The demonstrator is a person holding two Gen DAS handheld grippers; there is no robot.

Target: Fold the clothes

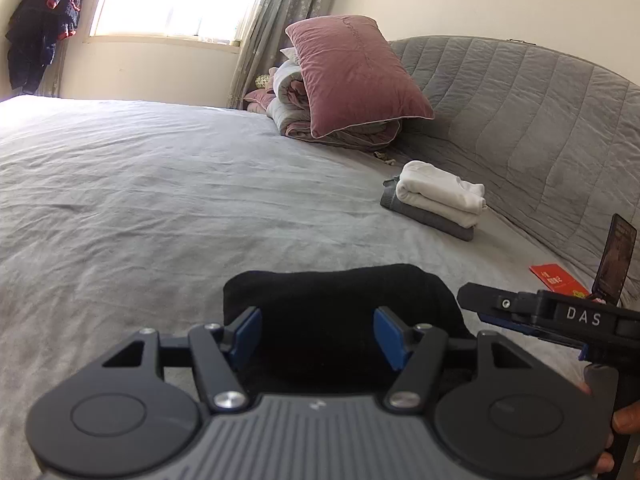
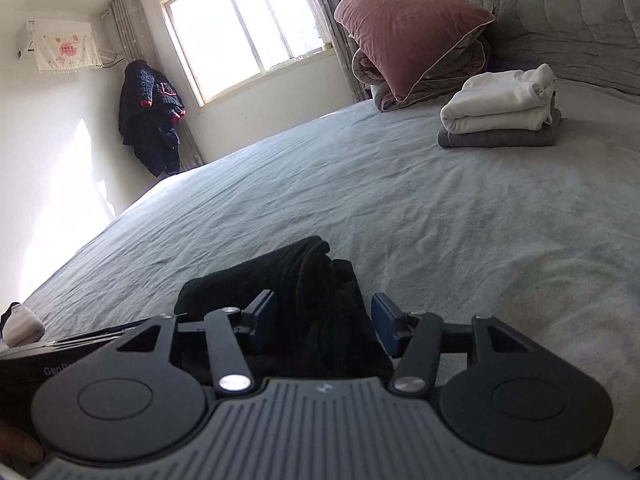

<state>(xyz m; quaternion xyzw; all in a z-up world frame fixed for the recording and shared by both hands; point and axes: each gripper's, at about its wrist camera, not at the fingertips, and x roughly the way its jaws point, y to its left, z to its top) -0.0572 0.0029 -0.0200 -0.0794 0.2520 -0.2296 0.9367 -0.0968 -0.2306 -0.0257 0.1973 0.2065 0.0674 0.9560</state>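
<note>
Left gripper (image 1: 318, 330): jaws wide, blue pads (image 1: 248, 330) either side of the black garment (image 1: 340, 300), not pinching it as far as I can see. Right gripper (image 2: 324, 326): also spread wide, pads flanking the same black garment (image 2: 296, 276), no clamp visible.

From my end the garment sits bottom centre in both wrist views, already bundled into a compact fold on the grey bedsheet (image 1: 140, 184). In the right view its folded layers bunch up between the pads (edges are hard to separate, all black on black).

The right gripper's side (image 1: 532, 312) also shows at lower right of the left view, just beside the garment's right end; I can't tell whether it touches.

Folded stack (image 1: 434, 200) sits right of centre in the left view, well apart from the black piece: white garment on top, grey one under it. Same stack (image 2: 502, 110) sits upper right in the right view.

Pink pillow (image 1: 356, 76) leans on a rolled quilt (image 1: 292, 108), upper centre. Red packet (image 1: 554, 278) and upright phone (image 1: 614, 260) are at the right edge.
</note>
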